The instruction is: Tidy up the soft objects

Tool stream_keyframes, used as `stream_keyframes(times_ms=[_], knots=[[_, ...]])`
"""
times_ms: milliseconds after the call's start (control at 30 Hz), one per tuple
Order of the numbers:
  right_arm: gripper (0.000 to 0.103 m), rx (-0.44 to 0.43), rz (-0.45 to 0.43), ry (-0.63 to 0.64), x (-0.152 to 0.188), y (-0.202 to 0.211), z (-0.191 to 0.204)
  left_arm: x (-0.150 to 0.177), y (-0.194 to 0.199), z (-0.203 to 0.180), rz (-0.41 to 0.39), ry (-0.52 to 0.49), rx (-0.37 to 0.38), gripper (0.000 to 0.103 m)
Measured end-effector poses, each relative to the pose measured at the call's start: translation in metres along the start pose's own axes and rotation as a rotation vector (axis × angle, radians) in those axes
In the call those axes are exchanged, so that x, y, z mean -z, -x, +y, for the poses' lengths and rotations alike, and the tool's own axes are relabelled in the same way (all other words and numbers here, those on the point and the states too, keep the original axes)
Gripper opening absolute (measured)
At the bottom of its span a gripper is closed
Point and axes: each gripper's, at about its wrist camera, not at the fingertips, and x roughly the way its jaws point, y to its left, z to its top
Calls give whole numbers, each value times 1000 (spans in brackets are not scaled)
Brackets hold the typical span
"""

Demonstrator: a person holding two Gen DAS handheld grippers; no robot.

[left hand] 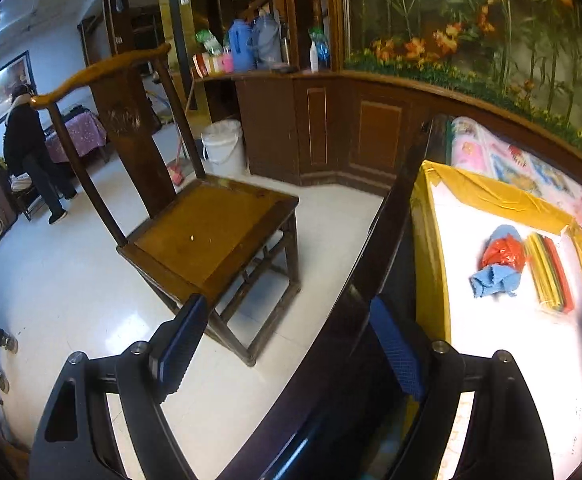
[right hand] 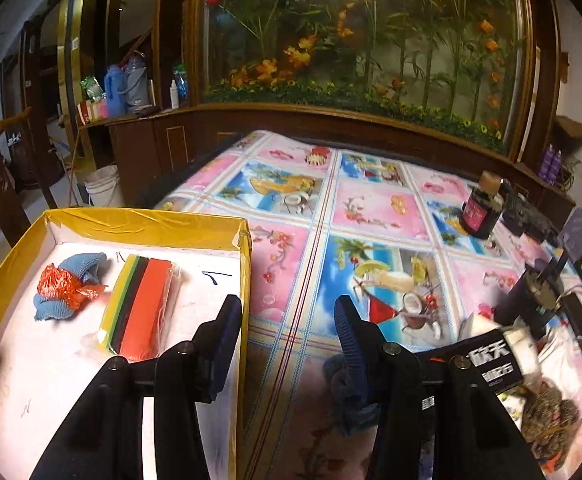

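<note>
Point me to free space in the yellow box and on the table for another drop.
Inside the yellow box: bare white floor right of the striped pack and along the near-left, below the blue cloth. On the tablecloth, the middle is open. Crowded: far right, around the dark bottle and clutter.

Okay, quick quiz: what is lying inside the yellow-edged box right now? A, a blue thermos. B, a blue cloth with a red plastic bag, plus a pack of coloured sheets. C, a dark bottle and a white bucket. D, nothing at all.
B: in the right wrist view the yellow-edged box holds a blue cloth with a red plastic bag on it, and a pack of coloured sheets beside them.
</note>
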Motion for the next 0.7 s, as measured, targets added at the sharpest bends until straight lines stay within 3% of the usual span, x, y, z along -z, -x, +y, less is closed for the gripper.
stream_keyframes(times_ms=[67, 167, 333, 433, 500, 600, 700], knots=[[51, -24, -27, -10, -6, 16, -8, -1, 21, 1, -30, 15, 11, 83], [51, -49, -55, -16, -14, 44, -28, -6, 67, -5, -87, 31, 101, 83], [51, -57, -84, -89, -10, 106, -112, -4, 144, -52, -170, -18, 262, 83], [51, 34, -96, -89, 8, 147, -172, 10, 189, -108, -226, -124, 331, 83], [51, 144, -107, -99, 23, 175, -213, 22, 209, -148, -228, -185, 400, 83], [51, 281, -94, -99, 53, 221, -277, 47, 226, -203, -185, -195, 540, 83], [51, 471, -108, -34, 88, 268, -323, 81, 238, -265, -114, -255, 669, 83]])
